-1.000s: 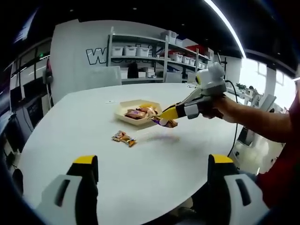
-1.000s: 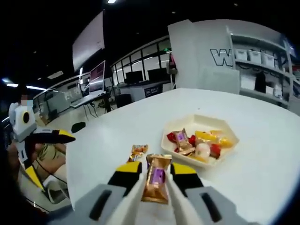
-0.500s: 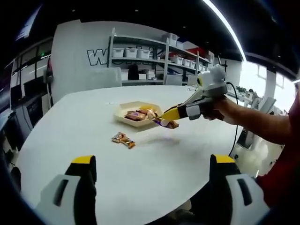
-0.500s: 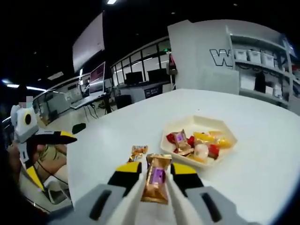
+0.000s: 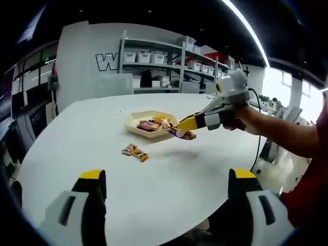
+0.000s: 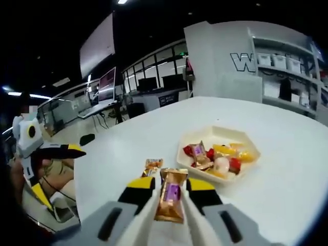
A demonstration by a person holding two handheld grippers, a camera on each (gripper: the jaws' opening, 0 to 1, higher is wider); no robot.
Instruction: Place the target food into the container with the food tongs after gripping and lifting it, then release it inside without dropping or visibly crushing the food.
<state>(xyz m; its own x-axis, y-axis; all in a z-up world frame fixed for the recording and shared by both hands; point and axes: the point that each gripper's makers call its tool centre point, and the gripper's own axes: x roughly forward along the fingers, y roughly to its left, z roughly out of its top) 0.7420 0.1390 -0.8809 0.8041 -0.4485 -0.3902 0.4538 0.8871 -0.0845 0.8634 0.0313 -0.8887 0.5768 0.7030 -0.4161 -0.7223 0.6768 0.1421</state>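
A broad white table (image 5: 102,133) is spreading across both views, its far side backed by shelving (image 5: 169,61) loaded with white bins. Toward the far middle of the table a shallow cream hexagonal tray (image 6: 215,134) is sitting, holding a small heap of wrapped snacks in red, yellow and brown. In the left gripper view, the right gripper (image 5: 185,128) is reaching in from the right, held in a person's hand (image 5: 237,119), and is hanging above the table just beside the tray's near-right edge. Its jaws are pinching in close on a gold-and-purple wrapped candy (image 6: 171,201), which is being held up off the table, with its shadow lying on the surface below. In the right gripper view that candy is standing upright between the yellow-tipped jaws. The left gripper (image 5: 166,187) is hovering over the near edge of the table with its jaws spread wide and nothing between them. A second wrapped candy (image 5: 135,151) is lying loose on the table, near the tray on its near-left side.
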